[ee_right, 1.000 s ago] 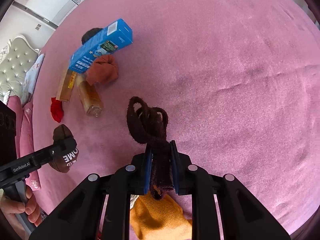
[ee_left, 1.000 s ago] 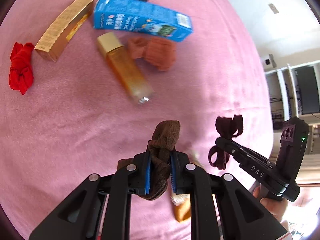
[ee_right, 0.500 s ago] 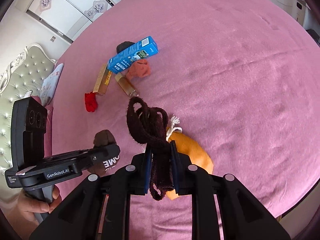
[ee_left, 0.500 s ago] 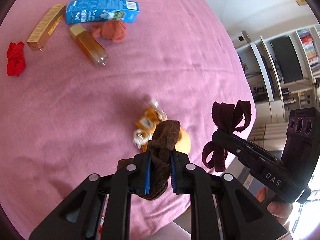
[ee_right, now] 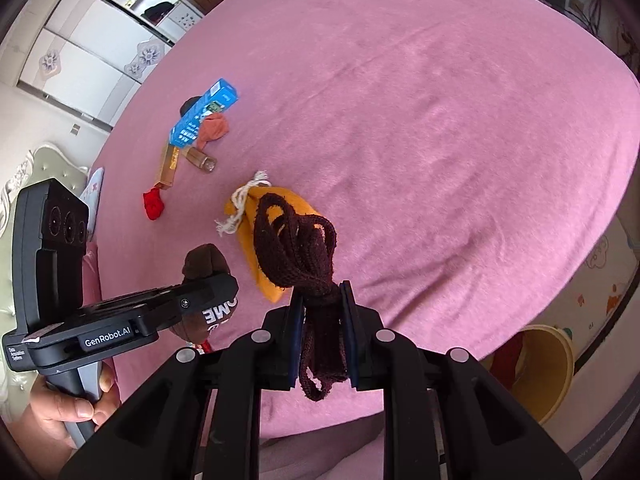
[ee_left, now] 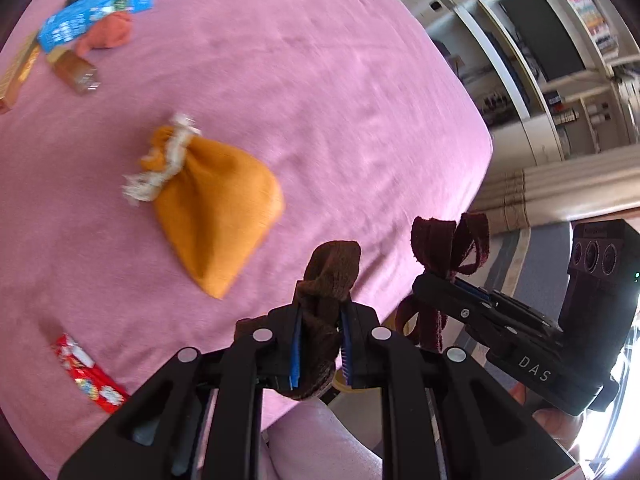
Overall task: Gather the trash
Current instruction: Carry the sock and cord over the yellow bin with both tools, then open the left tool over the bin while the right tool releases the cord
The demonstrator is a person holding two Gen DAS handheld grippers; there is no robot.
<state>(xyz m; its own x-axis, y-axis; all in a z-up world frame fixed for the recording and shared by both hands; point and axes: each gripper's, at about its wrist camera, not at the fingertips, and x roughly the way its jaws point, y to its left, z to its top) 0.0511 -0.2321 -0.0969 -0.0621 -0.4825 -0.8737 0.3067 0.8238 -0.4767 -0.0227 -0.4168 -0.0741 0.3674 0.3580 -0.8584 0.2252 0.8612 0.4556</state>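
Two scraps in hand — plenty left on the bed

My left gripper (ee_left: 320, 344) fingers pinch a brown sock (ee_left: 330, 276), my right gripper (ee_right: 320, 336) a dark rag (ee_right: 298, 240); yellow bin (ee_right: 548, 368) below-right, probably the target — boxes, bottle, pouch remain.

Ahead of L gripper (ee_left: 320, 354): orange pouch (ee_left: 216, 204) blocks.
Right of pouch: open pink bedspread (ee_left: 320, 100).
Far left: box clutter (ee_left: 96, 12).

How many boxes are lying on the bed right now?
3: a blue box and a gold box in the far cluster, and a red box near the bed's front edge. Others could be hidden.
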